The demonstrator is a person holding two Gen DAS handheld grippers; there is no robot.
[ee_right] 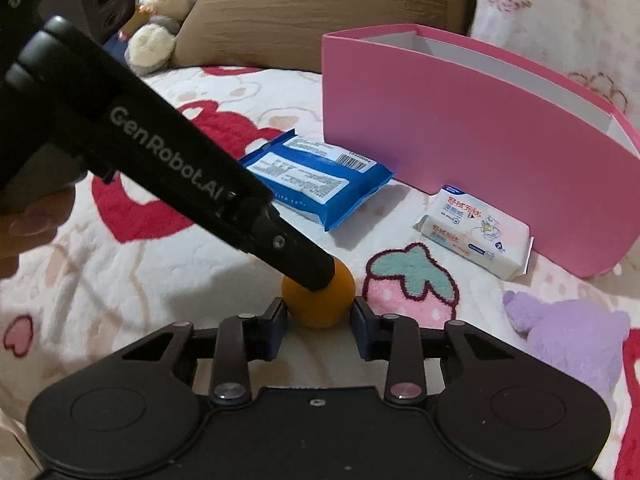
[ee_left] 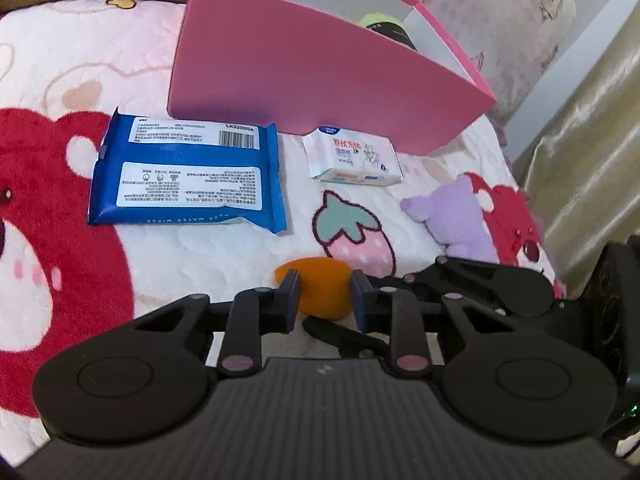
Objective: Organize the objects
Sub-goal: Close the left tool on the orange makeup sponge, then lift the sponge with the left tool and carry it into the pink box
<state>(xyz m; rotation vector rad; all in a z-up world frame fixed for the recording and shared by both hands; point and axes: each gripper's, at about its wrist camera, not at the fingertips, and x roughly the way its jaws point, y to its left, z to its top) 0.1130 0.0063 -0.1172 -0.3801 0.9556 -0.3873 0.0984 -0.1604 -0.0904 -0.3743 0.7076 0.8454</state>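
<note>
An orange egg-shaped sponge (ee_left: 320, 280) (ee_right: 320, 304) lies on the bear-print blanket (ee_left: 200, 264). In the left wrist view my left gripper (ee_left: 325, 298) is shut on it, pads pressed on both sides. The right wrist view shows my right gripper (ee_right: 319, 320) also shut on the sponge from the near side, while a left gripper finger (ee_right: 296, 252) comes in from the upper left and covers its top. A pink box (ee_left: 320, 80) (ee_right: 480, 140) stands open behind. Part of the right gripper body (ee_left: 480, 284) shows at the right of the left view.
A blue wipes pack (ee_left: 188, 172) (ee_right: 320, 180) and a small white tissue pack (ee_left: 352, 156) (ee_right: 476, 236) lie before the box. A purple plush (ee_left: 460, 216) (ee_right: 572, 340) sits right. A green-topped item (ee_left: 384, 24) is inside the box. Brown pillow (ee_right: 320, 8) and rabbit toy (ee_right: 168, 12) lie behind.
</note>
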